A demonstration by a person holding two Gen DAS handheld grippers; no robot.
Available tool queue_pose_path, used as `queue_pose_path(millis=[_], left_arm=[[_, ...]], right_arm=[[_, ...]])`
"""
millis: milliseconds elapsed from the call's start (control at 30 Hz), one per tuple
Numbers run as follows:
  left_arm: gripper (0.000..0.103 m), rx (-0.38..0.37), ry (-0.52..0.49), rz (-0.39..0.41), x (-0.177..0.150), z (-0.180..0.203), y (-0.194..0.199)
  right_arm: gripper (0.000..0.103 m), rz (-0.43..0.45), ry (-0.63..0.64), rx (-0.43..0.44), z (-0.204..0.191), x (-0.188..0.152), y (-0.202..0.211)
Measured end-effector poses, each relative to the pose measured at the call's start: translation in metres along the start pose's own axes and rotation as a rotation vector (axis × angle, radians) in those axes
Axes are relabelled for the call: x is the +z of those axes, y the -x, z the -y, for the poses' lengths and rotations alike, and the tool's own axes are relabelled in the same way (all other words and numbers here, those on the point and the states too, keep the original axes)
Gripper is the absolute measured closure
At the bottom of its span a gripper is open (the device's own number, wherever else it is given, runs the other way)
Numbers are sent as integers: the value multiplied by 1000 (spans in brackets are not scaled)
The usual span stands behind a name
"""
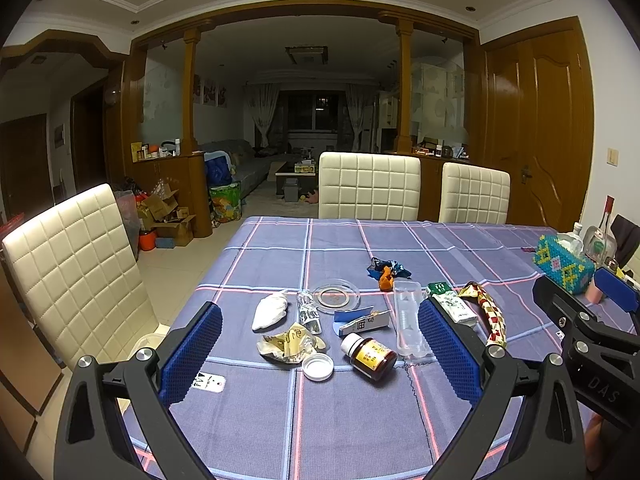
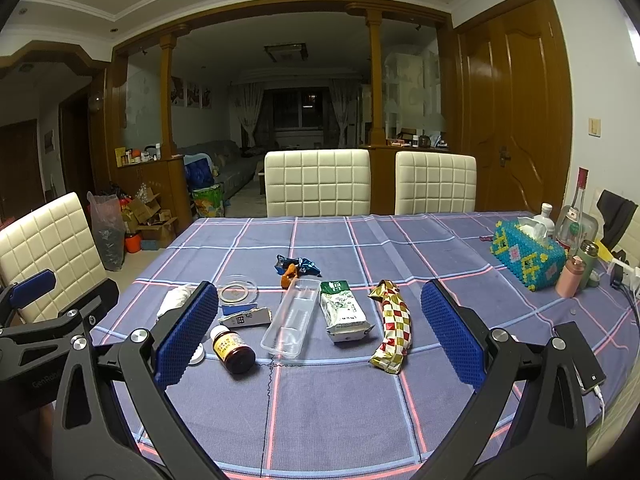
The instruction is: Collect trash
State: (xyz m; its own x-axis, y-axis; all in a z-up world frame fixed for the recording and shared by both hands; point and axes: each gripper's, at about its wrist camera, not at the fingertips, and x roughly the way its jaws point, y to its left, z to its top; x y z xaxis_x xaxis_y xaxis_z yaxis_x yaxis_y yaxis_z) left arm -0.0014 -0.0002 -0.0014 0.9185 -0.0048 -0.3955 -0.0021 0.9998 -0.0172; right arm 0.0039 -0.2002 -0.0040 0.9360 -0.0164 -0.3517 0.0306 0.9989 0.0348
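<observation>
Although both tools are poised over the near edge of the table point(image 2: 320, 420), no item has yet been taken up, and I judge the task to be at its very start. The left gripper point(image 1: 320, 352) stands with its jaws spread wide and nothing between them; the right gripper point(image 2: 320, 332) is likewise spread wide and empty. No bin or bag for the trash is visible on the table, so where the litter is to go cannot be told. All the litter lies on the checked cloth ahead of the tools. Nearest is a brown pill bottle point(image 2: 233, 350) on its side, uncapped, its contents not discernible, with a white cap point(image 1: 317, 366) just beside it. Next to that lies a crumpled yellowish wrapper point(image 1: 289, 345), then a clear plastic tray point(image 2: 289, 318), which appears empty, a green and white packet point(image 2: 344, 312) and a red and gold checked wrapper point(image 2: 393, 328). Slightly farther lie a small flattened box point(image 2: 245, 319), a white crumpled tissue point(image 1: 270, 310) and a foil scrap point(image 1: 308, 312). Beyond these sits a glass ashtray point(image 2: 237, 289), seemingly empty. Farthest is a blue wrapper point(image 2: 298, 265) with an orange scrap point(image 2: 289, 274) touching it. At the far right a beaded tissue box point(image 2: 524, 256) holds tissues and, in my judgement, is not trash.
</observation>
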Motion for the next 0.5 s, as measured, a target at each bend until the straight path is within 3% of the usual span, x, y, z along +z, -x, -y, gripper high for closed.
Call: queue_pose_path(millis=[500], left_arm=[[7, 2, -1, -2, 0, 1, 0]], right_arm=[[3, -7, 2, 2, -3, 1, 1]])
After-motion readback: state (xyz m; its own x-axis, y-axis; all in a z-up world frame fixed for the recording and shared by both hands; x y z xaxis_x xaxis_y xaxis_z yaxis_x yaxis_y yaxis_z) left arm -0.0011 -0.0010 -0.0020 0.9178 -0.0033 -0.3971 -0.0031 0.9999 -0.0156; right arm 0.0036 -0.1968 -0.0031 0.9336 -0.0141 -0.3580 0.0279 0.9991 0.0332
